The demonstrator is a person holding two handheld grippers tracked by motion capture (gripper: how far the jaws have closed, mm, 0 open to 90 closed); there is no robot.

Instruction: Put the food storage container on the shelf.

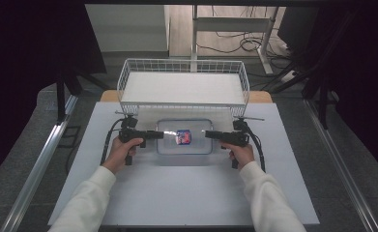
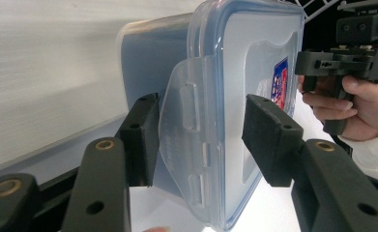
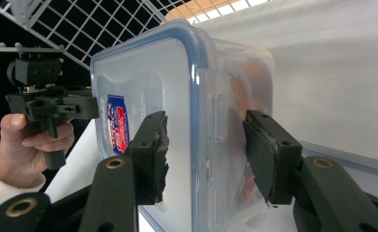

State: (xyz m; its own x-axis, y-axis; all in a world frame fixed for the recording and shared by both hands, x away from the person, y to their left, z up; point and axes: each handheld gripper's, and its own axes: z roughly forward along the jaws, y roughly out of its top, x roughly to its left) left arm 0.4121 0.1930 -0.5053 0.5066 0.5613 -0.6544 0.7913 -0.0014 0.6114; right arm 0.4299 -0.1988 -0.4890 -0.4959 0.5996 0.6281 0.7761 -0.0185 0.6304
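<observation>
A clear plastic food box [image 1: 192, 145] with a blue-rimmed lid and a red and blue label [image 1: 183, 137] lies on the white table. My left gripper [image 1: 161, 134] reaches its left end and my right gripper [image 1: 207, 134] its right end, both level and turned on their sides. In the left gripper view the open jaws [image 2: 206, 140] straddle the box's latch flap [image 2: 191, 121], one pad by the wall and one over the lid [image 2: 254, 58]. The right gripper's jaws [image 3: 208, 157] stand the same way around the other latch [image 3: 215, 121]. Gaps show beside the pads.
A white wire basket [image 1: 184, 61] on legs stands just behind the box, spanning the back of the table [image 1: 177, 193]. Cables trail from both grippers. Each gripper view shows the other hand and its gripper beyond the box. Dark floor and metal rails flank the table.
</observation>
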